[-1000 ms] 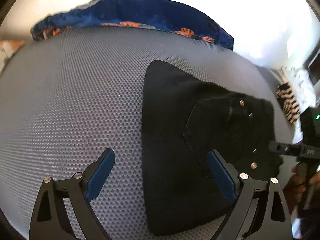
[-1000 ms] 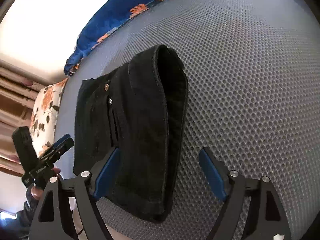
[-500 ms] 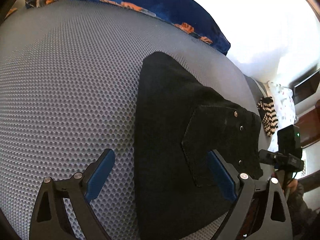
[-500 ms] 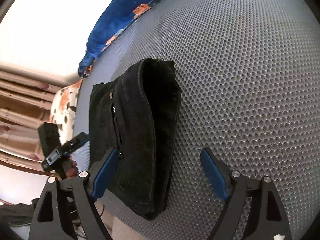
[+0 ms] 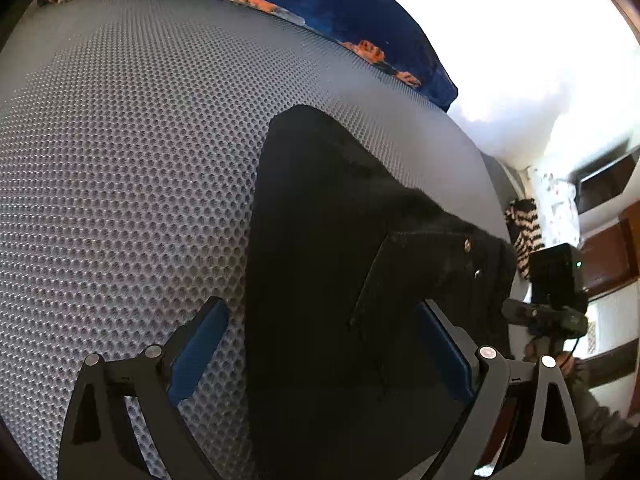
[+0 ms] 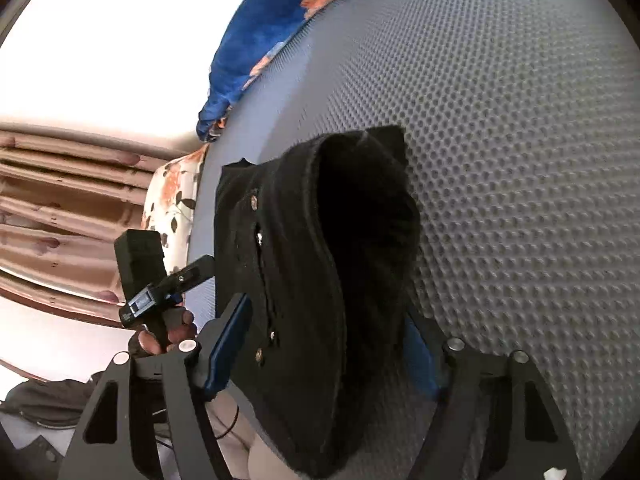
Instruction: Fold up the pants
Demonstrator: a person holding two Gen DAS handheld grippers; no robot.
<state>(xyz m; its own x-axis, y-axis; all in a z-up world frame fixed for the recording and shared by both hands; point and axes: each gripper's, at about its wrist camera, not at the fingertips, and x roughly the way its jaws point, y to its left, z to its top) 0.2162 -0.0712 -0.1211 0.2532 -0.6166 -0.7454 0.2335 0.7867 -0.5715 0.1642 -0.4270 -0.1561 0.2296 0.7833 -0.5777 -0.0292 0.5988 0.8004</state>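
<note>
Black pants (image 5: 320,264) lie folded into a thick bundle near the edge of a grey mesh mattress (image 5: 132,152). Metal rivets show on the top layer. My left gripper (image 5: 320,344) is open, its blue pads either side of the near end of the bundle. In the right wrist view the pants (image 6: 320,260) fill the space between the fingers of my right gripper (image 6: 324,344), which is open and straddles the bundle's rolled edge. Each gripper shows in the other's view, at the mattress edge.
A blue floral blanket (image 5: 320,4) lies along the far side of the mattress. A floral pillow (image 6: 172,192) and beige curtains (image 6: 60,200) are at the left of the right wrist view. A striped cloth (image 5: 524,232) and dark furniture stand beyond the mattress edge.
Both grippers have moved closer over the pants, so the bundle now sits between each pair of fingers. The pants have not visibly shifted and both grippers stay open.
</note>
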